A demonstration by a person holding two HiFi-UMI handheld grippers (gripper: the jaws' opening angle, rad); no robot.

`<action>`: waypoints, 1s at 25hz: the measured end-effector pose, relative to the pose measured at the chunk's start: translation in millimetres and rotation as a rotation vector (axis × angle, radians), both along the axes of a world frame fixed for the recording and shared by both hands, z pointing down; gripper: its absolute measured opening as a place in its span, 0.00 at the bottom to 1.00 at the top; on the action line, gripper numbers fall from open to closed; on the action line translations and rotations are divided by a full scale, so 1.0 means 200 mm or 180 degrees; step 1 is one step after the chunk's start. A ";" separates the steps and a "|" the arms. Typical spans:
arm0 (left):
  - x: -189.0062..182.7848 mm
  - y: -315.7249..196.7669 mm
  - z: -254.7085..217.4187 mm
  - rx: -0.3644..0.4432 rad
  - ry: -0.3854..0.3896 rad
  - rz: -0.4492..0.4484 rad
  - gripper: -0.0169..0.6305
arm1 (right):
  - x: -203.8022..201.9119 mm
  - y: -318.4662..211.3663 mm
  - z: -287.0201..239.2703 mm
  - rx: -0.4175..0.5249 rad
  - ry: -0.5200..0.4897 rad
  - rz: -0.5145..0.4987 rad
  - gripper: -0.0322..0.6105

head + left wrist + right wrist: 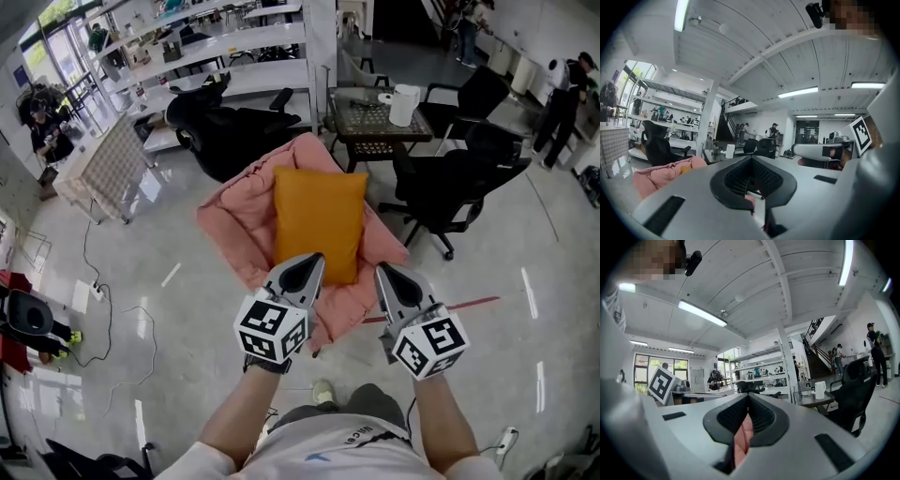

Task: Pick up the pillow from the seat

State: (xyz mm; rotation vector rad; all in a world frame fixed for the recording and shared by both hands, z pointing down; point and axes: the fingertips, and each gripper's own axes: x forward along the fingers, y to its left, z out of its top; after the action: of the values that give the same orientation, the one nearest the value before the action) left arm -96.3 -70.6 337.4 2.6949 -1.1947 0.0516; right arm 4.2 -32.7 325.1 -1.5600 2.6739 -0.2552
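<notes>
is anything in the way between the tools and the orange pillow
Nothing visible. The orange pillow lies uncovered on the pink-draped seat, and the left tool and right tool, both shut, are at its near end.

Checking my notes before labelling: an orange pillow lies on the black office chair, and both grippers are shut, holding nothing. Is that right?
Not quite. The orange pillow lies on the pink-covered seat, as the head view shows; the black office chair at the picture's right bears no pillow. The left gripper and right gripper are indeed shut and hold nothing.
</notes>
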 end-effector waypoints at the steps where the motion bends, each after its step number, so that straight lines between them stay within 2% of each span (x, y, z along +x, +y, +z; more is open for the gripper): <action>1: 0.01 -0.06 0.01 -0.0005 -0.0008 -0.0007 0.04 | 0.02 -0.06 0.00 -0.0005 -0.0021 0.0014 0.08; 10: 0.00 -0.42 0.09 -0.0102 -0.0034 -0.0129 0.04 | 0.07 -0.45 0.07 -0.0043 -0.0111 0.0015 0.08; 15: 0.01 -0.75 0.23 -0.0245 -0.0056 -0.0322 0.04 | 0.15 -0.81 0.19 -0.0135 -0.0204 0.0024 0.08; 25: -0.05 -1.60 0.57 -0.0474 -0.0031 -0.1135 0.04 | 0.32 -1.64 0.56 -0.0410 -0.0319 -0.0119 0.08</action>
State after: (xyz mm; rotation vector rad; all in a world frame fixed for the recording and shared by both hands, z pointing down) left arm -106.7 -391.0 452.1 2.3220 -1.5862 0.0978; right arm 67.3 -361.3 437.7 -1.4866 2.6593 -0.5024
